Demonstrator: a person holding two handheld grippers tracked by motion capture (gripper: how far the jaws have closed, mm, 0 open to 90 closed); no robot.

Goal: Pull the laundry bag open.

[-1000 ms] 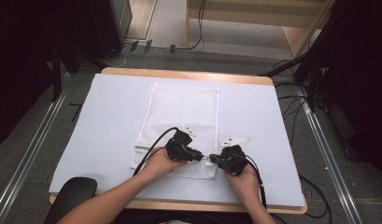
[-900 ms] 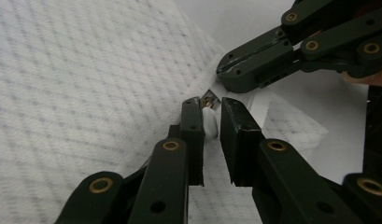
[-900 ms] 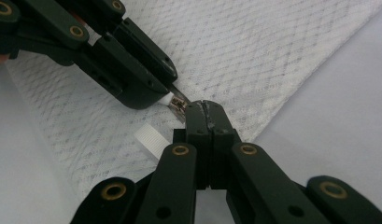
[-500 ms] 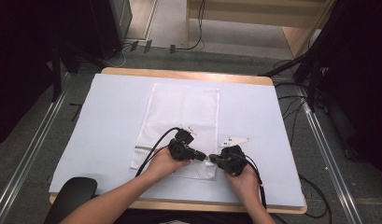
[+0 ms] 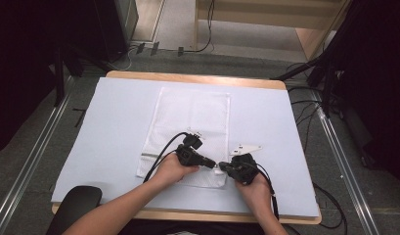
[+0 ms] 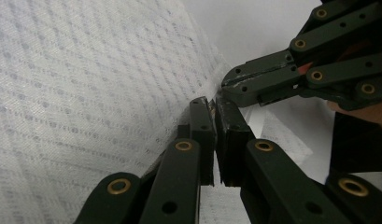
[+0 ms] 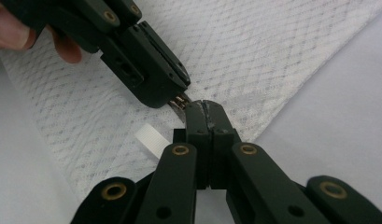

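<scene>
A white waffle-weave towel (image 5: pixel 192 115) lies flat on the pale table cover (image 5: pixel 109 127), its long side running away from me. Both grippers meet tip to tip at its near right corner. My left gripper (image 5: pixel 213 165) comes in from the left with its jaws closed together on the towel's edge (image 6: pixel 198 79). My right gripper (image 5: pixel 223 168) faces it from the right and is shut on the same corner (image 7: pixel 235 93). In the right gripper view a small white label (image 7: pixel 151 140) sticks out from under the towel beside my jaws. The left gripper's tips (image 7: pixel 179 100) almost touch the right gripper's (image 7: pixel 202 105).
The wooden table edge (image 5: pixel 197 78) runs along the far side. A black rounded object (image 5: pixel 77 200) sits off the table's near left corner. Cables (image 5: pixel 305 117) lie on the floor to the right. Metal rails (image 5: pixel 339 161) flank the table.
My left gripper has edged right toward the right gripper, onto the towel's near corner. The right hand has stayed where it was.
</scene>
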